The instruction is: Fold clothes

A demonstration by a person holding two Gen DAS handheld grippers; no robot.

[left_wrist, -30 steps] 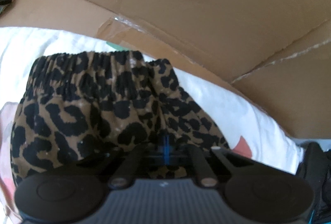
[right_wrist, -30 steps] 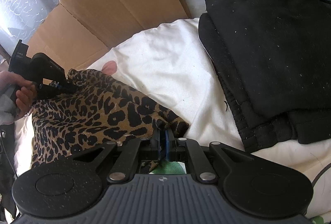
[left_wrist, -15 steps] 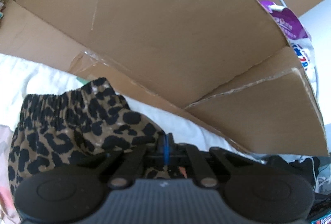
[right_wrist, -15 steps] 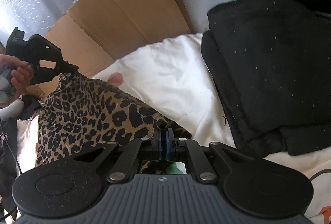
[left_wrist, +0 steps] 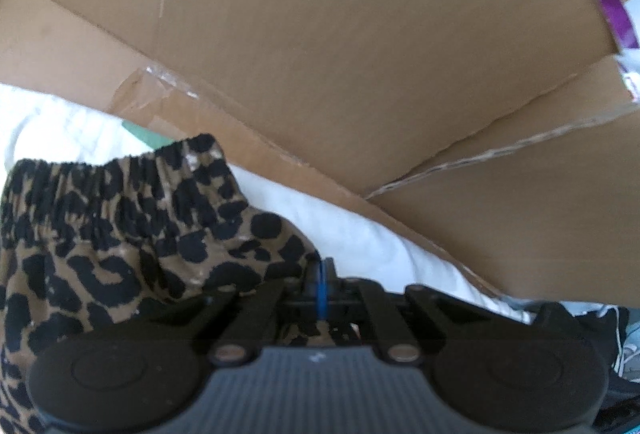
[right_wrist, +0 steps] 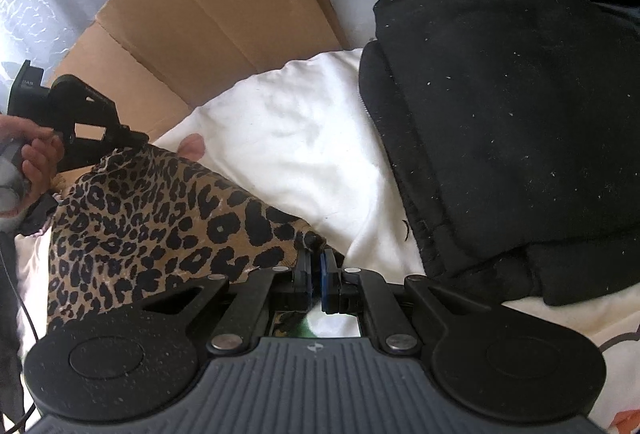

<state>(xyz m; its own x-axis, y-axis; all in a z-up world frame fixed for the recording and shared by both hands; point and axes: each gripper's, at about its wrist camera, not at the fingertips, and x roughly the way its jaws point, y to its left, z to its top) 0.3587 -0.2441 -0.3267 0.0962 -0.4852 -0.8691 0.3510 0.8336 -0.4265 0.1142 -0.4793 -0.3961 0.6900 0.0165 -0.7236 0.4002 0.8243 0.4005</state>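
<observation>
Leopard-print shorts (right_wrist: 160,218) with an elastic waistband (left_wrist: 108,189) hang between my two grippers above a white bedsheet (right_wrist: 296,137). My left gripper (left_wrist: 320,276) is shut on one corner of the shorts; it also shows in the right wrist view (right_wrist: 132,137), at the far left, held by a hand. My right gripper (right_wrist: 316,266) pinches the other corner of the shorts, its jaws nearly closed with fabric between them.
A big flattened cardboard box (left_wrist: 360,53) leans right behind the bed (right_wrist: 208,13). A pile of folded black clothes (right_wrist: 512,121) lies on the sheet to the right. A purple-and-white package (left_wrist: 612,9) sits behind the cardboard.
Both grippers lifted the shorts off the sheet, then carried them back down a little. The left gripper swung right and upward, then partly back.
</observation>
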